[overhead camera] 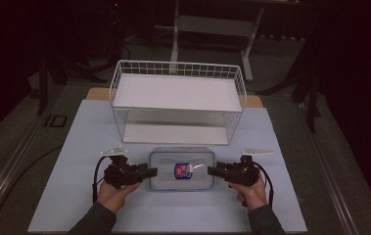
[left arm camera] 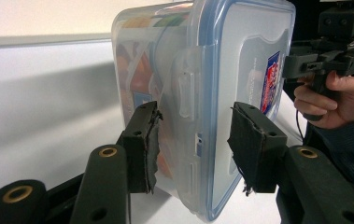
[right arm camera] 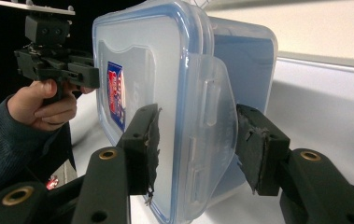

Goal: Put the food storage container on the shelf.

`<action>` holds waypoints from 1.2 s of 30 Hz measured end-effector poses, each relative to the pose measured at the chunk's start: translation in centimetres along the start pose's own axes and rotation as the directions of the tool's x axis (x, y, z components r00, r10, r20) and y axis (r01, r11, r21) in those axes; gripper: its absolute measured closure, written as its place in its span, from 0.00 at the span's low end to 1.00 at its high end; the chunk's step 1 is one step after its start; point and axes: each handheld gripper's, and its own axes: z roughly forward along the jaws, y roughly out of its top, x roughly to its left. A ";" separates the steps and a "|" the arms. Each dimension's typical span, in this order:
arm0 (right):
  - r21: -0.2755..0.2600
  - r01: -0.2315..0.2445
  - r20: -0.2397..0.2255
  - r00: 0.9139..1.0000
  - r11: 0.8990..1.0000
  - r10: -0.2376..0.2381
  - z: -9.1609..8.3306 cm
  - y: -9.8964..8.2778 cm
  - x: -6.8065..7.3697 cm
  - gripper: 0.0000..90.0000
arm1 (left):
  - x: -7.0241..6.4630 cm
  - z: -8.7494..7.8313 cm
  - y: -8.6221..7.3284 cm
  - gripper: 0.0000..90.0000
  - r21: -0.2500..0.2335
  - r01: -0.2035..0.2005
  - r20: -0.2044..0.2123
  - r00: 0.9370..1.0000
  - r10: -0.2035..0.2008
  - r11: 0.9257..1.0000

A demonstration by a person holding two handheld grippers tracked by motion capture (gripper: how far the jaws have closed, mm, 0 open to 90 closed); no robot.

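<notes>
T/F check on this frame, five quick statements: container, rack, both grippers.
1. The plastic container sits on the table in front of the white wire rack. True.
2. The container's lid is off. False: the blue-rimmed lid is on, with its side flaps showing in both gripper views.
3. The left gripper has a jaw on each side of the container's end. True: one pad is on the body side, the other on the lid side.
4. The right gripper is up on the rack's top shelf. False: it is at the container's other end, its jaws straddling the latch flap.
5. The container stands on the rack's lower shelf. False: it is on the table.
</notes>
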 end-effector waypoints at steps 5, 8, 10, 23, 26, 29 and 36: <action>-0.015 0.013 -0.001 1.000 1.000 -0.013 -0.4 0.3 0.5 0.58 | -0.3 -0.3 0.2 0.59 -0.016 -0.012 0.005 1.000 0.012 1.000; -0.027 0.029 0.002 1.000 0.999 -0.029 -0.7 0.6 0.8 0.58 | -0.6 -0.4 0.3 0.59 -0.023 -0.025 0.007 1.000 0.025 0.999; -0.029 0.041 0.008 0.999 0.999 -0.041 -0.9 0.8 1.1 0.58 | -0.8 -0.5 0.4 0.59 -0.030 -0.037 0.006 0.999 0.037 0.999; -0.059 0.098 0.022 0.995 0.993 -0.097 -1.7 1.8 2.4 0.58 | -1.8 -1.3 1.3 0.59 -0.062 -0.089 0.002 0.996 0.090 0.994; -0.068 0.106 0.023 0.994 0.992 -0.104 -2.0 2.0 2.7 0.58 | -2.1 -1.5 1.5 0.59 -0.067 -0.100 0.000 0.995 0.100 0.993; -0.073 0.115 0.025 0.993 0.991 -0.114 -2.1 2.2 2.9 0.58 | -2.2 -1.6 1.7 0.59 -0.071 -0.104 0.001 0.994 0.105 0.992; -0.087 0.132 0.030 0.991 0.987 -0.130 -2.4 2.8 3.4 0.58 | -2.6 -2.0 2.2 0.59 -0.082 -0.113 0.002 0.994 0.114 0.990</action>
